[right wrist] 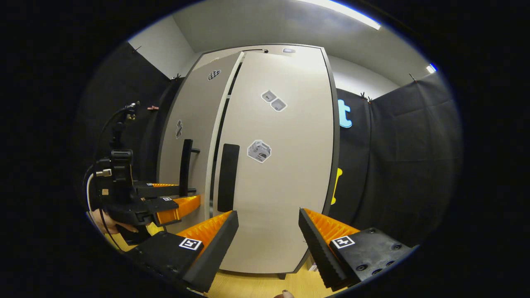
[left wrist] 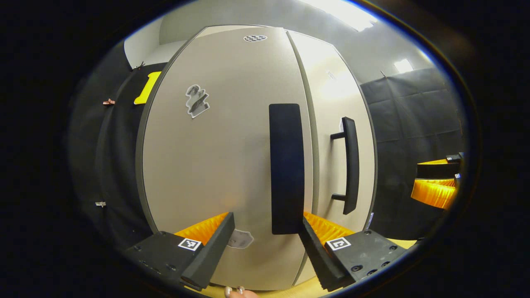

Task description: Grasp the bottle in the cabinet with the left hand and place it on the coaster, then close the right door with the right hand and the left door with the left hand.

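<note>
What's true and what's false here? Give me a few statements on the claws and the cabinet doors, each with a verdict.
1. Both the left claw and the right claw are open. True.
2. The left claw grips a bottle. False: it holds nothing and faces the left door's handle.
3. In the right gripper view a dark gap shows between the left door and the right door. True.
4. The door fronts are bare. False: they carry stickers, such as the sticker on the right door.
</note>
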